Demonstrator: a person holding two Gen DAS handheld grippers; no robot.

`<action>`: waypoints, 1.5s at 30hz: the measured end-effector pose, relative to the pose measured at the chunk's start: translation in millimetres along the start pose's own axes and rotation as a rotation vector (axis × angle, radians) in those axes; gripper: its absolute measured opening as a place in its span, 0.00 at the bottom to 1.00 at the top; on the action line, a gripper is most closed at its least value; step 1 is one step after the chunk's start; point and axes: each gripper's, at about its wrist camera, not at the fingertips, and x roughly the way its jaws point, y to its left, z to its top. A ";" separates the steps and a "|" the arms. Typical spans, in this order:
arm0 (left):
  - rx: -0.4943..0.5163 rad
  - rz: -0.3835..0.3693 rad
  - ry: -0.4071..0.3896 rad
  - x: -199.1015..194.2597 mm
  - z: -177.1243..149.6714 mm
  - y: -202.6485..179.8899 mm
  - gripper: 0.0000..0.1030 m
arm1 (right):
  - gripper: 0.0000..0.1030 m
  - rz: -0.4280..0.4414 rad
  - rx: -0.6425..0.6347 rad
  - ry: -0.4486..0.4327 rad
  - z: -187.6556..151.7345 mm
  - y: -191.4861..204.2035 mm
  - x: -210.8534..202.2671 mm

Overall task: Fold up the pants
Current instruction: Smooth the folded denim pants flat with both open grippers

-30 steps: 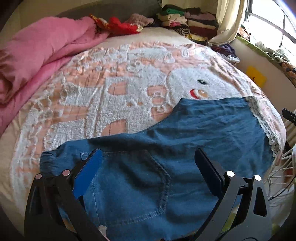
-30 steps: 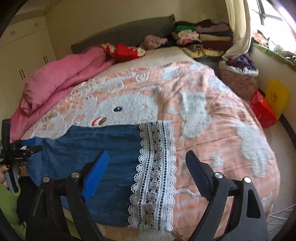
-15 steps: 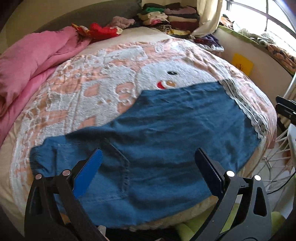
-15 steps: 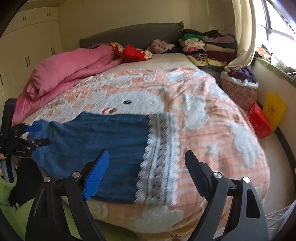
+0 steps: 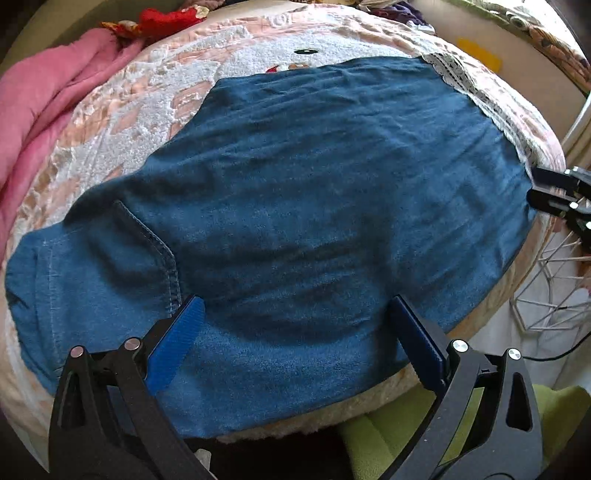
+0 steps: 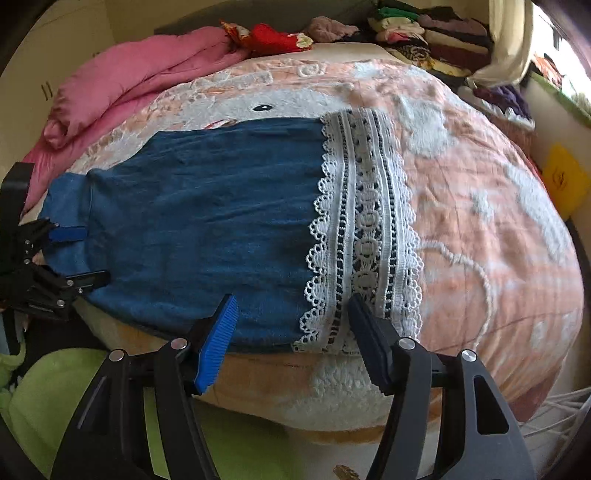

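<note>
Blue denim pants point(image 5: 303, 192) lie flat along the near edge of the bed, waist and back pocket point(image 5: 140, 251) to the left, white lace hem point(image 6: 365, 229) to the right. My left gripper point(image 5: 295, 317) is open just above the pants' near edge beside the pocket; it also shows in the right wrist view point(image 6: 77, 254). My right gripper point(image 6: 291, 317) is open at the near edge where denim point(image 6: 207, 206) meets lace; its tips show at the left wrist view's right edge point(image 5: 543, 188). Neither holds cloth.
The pants rest on a peach-and-white cartoon blanket point(image 6: 480, 192). A pink quilt point(image 6: 140, 81) lies at the far left, folded clothes point(image 6: 424, 26) stacked at the back. A white wire basket point(image 5: 554, 288) stands right of the bed. Green cloth point(image 6: 55, 391) is below.
Both grippers came down and closer to the pants' near edge, so the denim now fills more of each view. The pants lie as before. Both jaws stay open.
</note>
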 end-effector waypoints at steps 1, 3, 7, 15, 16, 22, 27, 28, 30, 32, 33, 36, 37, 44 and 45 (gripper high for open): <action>-0.006 -0.009 -0.004 -0.7 -0.1 1.7 0.91 | 0.60 -0.001 -0.005 -0.002 0.6 1.3 -0.2; -0.012 -0.016 -0.007 -1.3 -1.0 2.9 0.91 | 0.62 0.006 -0.008 -0.007 2.8 4.5 -2.6; -0.020 -0.019 -0.042 -10.0 0.3 2.9 0.91 | 0.66 0.043 0.010 -0.054 8.6 4.6 -17.2; -0.040 -0.012 -0.114 -36.2 11.6 7.3 0.91 | 0.85 0.033 0.006 -0.146 23.1 7.1 -47.0; -0.041 -0.011 -0.121 -38.6 13.6 8.7 0.91 | 0.87 0.030 0.006 -0.157 24.7 6.8 -50.7; -0.049 -0.012 -0.188 -62.6 32.6 12.2 0.91 | 0.89 0.019 0.010 -0.207 30.8 1.9 -65.2; -0.040 -0.004 -0.231 -79.5 47.6 10.4 0.91 | 0.89 0.012 0.021 -0.250 34.1 -3.5 -80.4; -0.038 -0.002 -0.238 -82.6 50.5 9.9 0.91 | 0.89 0.011 0.022 -0.258 34.9 -5.1 -83.5; -0.038 -0.002 -0.253 -88.4 55.3 8.0 0.91 | 0.89 -0.002 0.026 -0.268 35.9 -9.3 -87.7; -0.036 -0.007 -0.264 -92.6 60.2 4.9 0.91 | 0.89 -0.004 0.035 -0.276 36.4 -12.8 -90.4; -0.032 -0.005 -0.265 -93.5 62.2 3.7 0.91 | 0.89 -0.007 0.040 -0.282 36.4 -14.8 -92.5; -0.014 0.002 -0.272 -96.5 70.5 -3.3 0.91 | 0.89 -0.012 0.053 -0.300 36.2 -20.0 -98.9; -0.011 0.001 -0.275 -97.1 72.5 -4.8 0.91 | 0.89 -0.017 0.055 -0.308 35.6 -21.8 -101.8; 0.030 -0.026 -0.302 -99.2 93.2 -26.5 0.91 | 0.89 -0.042 0.084 -0.332 28.0 -39.5 -112.9; 0.035 -0.028 -0.303 -98.1 96.0 -29.4 0.91 | 0.89 -0.044 0.088 -0.332 26.9 -41.5 -113.5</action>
